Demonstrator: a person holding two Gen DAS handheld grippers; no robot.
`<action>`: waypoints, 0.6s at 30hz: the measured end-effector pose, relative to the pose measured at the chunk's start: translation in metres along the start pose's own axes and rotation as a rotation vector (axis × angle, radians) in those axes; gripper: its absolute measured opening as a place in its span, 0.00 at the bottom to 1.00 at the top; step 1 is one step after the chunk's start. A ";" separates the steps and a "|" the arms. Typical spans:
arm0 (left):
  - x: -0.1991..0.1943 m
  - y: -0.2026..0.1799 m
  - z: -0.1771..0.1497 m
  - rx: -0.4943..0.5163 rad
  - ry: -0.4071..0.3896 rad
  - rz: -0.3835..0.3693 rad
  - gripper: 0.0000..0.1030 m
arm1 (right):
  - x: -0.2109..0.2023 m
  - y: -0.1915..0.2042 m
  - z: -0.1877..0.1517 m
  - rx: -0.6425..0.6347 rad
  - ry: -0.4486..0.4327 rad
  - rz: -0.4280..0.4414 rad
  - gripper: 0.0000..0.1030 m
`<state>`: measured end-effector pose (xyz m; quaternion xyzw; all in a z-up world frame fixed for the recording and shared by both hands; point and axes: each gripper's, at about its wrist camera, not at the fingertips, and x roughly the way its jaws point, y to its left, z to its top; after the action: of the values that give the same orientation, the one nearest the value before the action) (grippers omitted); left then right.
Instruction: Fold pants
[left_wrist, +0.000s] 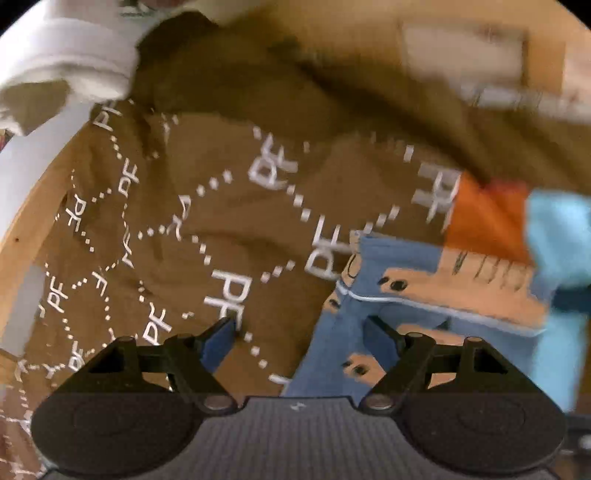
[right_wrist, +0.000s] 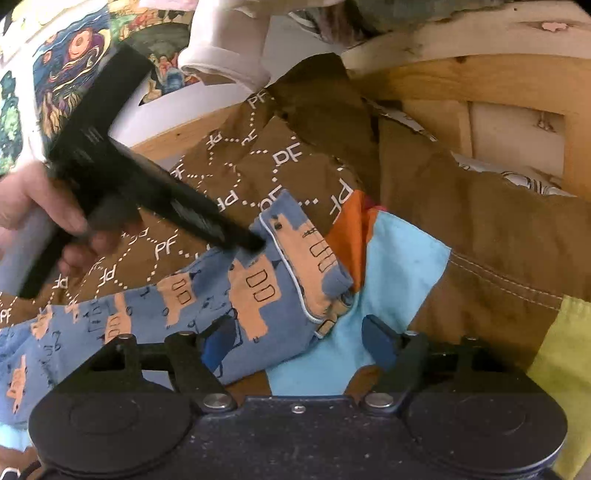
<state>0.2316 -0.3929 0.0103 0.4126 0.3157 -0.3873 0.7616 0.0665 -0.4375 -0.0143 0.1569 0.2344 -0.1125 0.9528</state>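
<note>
The pants (left_wrist: 332, 354) are blue with orange blocky figures and lie crumpled on a brown cloth printed with white "PF" letters (left_wrist: 184, 206). My left gripper (left_wrist: 299, 332) is open above the pants' left edge, one finger over the brown cloth and one over the pants, with nothing pinched. In the right wrist view the pants (right_wrist: 155, 314) stretch from the lower left to the centre. My right gripper (right_wrist: 299, 332) stands open over their right end and a light blue patch (right_wrist: 399, 258). A hand (right_wrist: 33, 199) holds the blurred left gripper (right_wrist: 243, 240) with its tip at the pants' upper hem.
An orange patch (left_wrist: 487, 218) and a yellow-green patch (right_wrist: 565, 350) belong to the cloth under the pants. A wooden frame (right_wrist: 480, 81) runs behind. A white sleeve (right_wrist: 225, 48) hangs at the top. A colourful printed cloth (right_wrist: 74, 55) lies at the upper left.
</note>
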 end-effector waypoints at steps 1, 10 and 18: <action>0.001 -0.001 -0.002 -0.003 -0.012 0.001 0.81 | 0.000 0.000 0.000 0.006 -0.005 0.004 0.77; -0.001 0.014 -0.017 -0.075 -0.021 -0.016 0.85 | 0.002 -0.023 0.005 0.169 -0.039 0.057 0.48; -0.012 0.013 -0.007 -0.185 0.091 0.103 0.84 | 0.006 -0.037 0.003 0.243 -0.050 0.048 0.17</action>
<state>0.2350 -0.3785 0.0219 0.3732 0.3628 -0.2978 0.8003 0.0624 -0.4733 -0.0236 0.2738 0.1913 -0.1210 0.9348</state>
